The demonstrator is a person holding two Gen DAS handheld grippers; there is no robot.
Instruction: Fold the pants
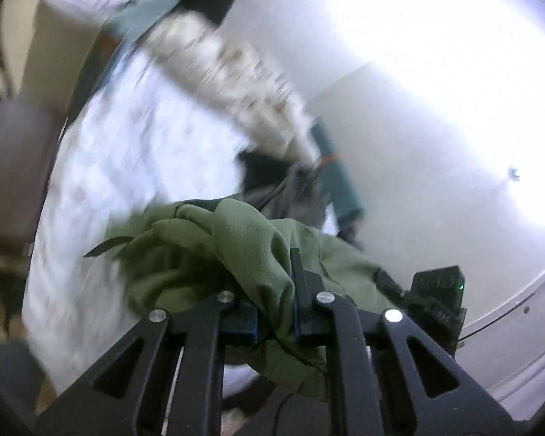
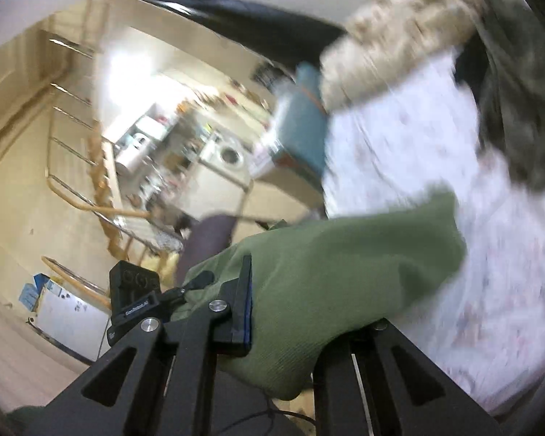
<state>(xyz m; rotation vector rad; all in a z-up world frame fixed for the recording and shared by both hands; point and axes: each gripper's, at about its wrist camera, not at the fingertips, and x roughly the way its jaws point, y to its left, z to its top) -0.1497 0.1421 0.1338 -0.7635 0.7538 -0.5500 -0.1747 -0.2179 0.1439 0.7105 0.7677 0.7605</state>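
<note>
1. L tool (image 1: pixel 277 318): jaws narrow, clamped on a bunch of the green pants (image 1: pixel 214 250). Cloth is squeezed between the two black pads and spills out fwd and below them in thick folds.
2. R tool (image 2: pixel 272 321): also narrow, pinching the pants (image 2: pixel 341 265). The left finger (image 2: pixel 241 309) w/ its blue-edged pad shows pressed flat against the cloth; the other finger is hidden under the fabric, so only one pad is visible.
3. Pants: olive green, ribbed knit, held up off the bed (image 1: pixel 134 152) by both tools, hanging in front of each cam. In the right wrist view a broad flap stretches out to the right of the pad.
4. Bed: white sheet w/ a faint small pattern, behind and below the pants in both views, heavily blurred.
5. On the bed's far end: a cream fuzzy blanket (image 1: pixel 229 76), blurred, and a teal item (image 1: pixel 339 178) beside it; can't tell what the teal item is.
6. Right wrist view bkgd: wooden staircase (image 2: pixel 101 167) w/ railing, and a washing machine (image 2: pixel 229 154) farther back.
7. Small black box (image 2: pixel 134 290) sits beside the R tool.
</note>
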